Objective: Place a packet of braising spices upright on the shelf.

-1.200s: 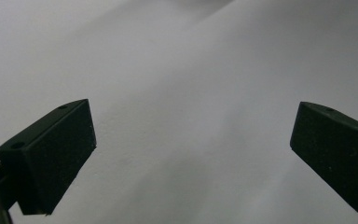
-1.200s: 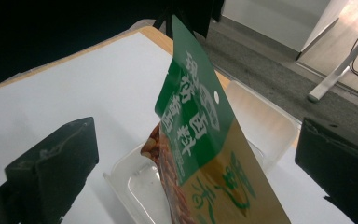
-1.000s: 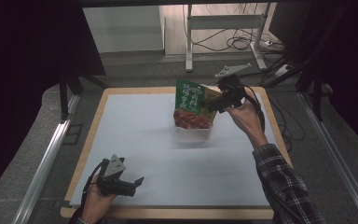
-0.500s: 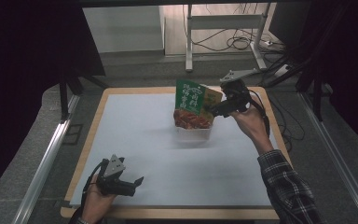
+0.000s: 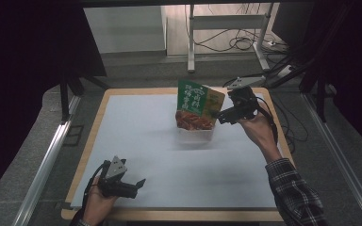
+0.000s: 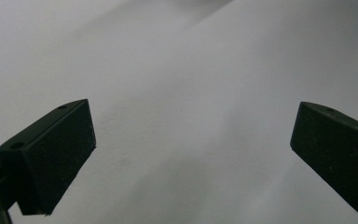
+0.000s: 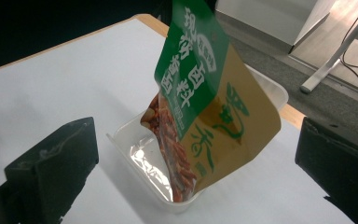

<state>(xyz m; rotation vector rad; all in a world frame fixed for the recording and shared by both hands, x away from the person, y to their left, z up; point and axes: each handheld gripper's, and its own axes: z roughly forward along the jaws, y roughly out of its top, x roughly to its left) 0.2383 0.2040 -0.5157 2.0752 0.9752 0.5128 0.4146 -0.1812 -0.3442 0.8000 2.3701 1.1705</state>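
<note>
Snack pouch (image 7: 200,102) upright in clear tub (image 7: 135,154); right gripper (image 5: 224,117) jaws apart beside it.

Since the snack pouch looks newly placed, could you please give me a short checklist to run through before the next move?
1. Right gripper open, gripping nothing: ok.
2. Green and tan snack pouch sits inside the clear plastic container: ok, though it leans and sticks out above the rim.
3. Pouch stable enough to stay put: cannot tell.
4. Left gripper open and empty over the white table mat: ok.
5. Left gripper well apart from the container, at the near edge in the high view: ok.
6. Container fully on the mat: ok.
</note>
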